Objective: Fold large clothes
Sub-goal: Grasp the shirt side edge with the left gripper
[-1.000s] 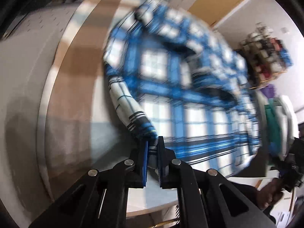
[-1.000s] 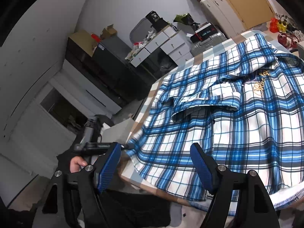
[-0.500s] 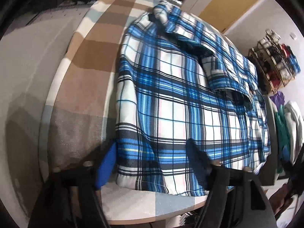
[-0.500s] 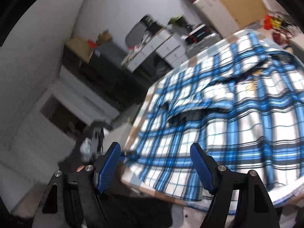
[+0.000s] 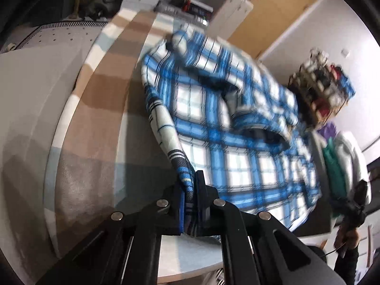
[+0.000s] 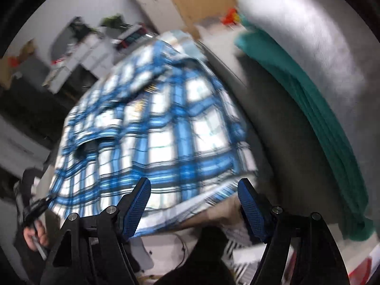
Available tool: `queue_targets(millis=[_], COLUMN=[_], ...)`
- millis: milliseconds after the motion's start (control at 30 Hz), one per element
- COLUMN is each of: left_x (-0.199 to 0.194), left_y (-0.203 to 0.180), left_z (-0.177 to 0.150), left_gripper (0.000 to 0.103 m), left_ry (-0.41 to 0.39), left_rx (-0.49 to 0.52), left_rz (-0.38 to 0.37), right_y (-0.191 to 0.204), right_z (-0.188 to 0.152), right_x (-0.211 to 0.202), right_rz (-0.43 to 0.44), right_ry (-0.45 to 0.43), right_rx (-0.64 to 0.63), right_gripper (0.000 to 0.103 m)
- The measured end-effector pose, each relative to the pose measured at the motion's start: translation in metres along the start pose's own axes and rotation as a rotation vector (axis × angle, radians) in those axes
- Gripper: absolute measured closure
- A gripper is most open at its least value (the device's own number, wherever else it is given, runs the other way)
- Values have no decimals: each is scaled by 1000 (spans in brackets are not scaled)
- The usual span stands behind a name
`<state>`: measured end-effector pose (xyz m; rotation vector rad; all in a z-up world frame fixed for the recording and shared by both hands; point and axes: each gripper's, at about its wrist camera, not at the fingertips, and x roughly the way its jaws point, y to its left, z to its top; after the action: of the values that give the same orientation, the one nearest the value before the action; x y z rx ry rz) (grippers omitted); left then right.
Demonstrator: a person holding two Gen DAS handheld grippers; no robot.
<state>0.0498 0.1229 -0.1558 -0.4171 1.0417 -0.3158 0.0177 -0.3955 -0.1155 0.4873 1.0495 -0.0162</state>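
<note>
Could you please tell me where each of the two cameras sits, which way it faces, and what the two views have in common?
Left wrist: sits on the left gripper, looking down its fingers at the plaid shirt on the table; its jaws pinch the shirt's edge, and a hand shows at the far right.
Right wrist: sits on the right gripper, jaws open over the shirt's hem; a hand shows lower left.
Shared: the shirt and the green cloth.

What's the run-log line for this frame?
task: fold shirt | left gripper: shut on plaid shirt corner, lifted | right gripper: open, empty, above hem | table
</note>
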Motion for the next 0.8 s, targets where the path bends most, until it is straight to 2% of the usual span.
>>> queue_targets(millis=[67, 233, 333, 533, 633, 700, 733, 767, 800], left_x=[3, 17, 17, 17, 16, 17, 18, 18, 18], left_y=[-11, -21, -11, 5, 5, 4, 4, 3, 3], left_z=[0, -1, -1, 0, -1, -3, -3, -4, -4], left_gripper=[100, 100, 100, 100, 100, 100, 100, 100, 100], left_ry=[-11, 19, 47, 67, 70, 74, 76, 77, 81], left_rx=[41, 86, 59, -10, -11, 1, 6, 12, 14], left_rz=[20, 61, 54, 58, 70, 87, 94, 106, 112], right_y=[0, 1, -3, 0, 8, 11, 11, 10, 9], right_z=[8, 18, 18, 22, 18, 15, 13, 13, 12], right_x=[3, 29, 40, 51, 59, 61, 59, 56, 52], right_rz=[-26, -172, -224, -350, -368, -376, -364, -318, -305], right_ry=[11, 48, 57, 59, 92, 91, 87, 90, 88], right_rx=[21, -25, -23, -128, -198, -222, -224, -213, -203], right_gripper=[27, 28, 28, 28, 27, 29, 43, 62, 66])
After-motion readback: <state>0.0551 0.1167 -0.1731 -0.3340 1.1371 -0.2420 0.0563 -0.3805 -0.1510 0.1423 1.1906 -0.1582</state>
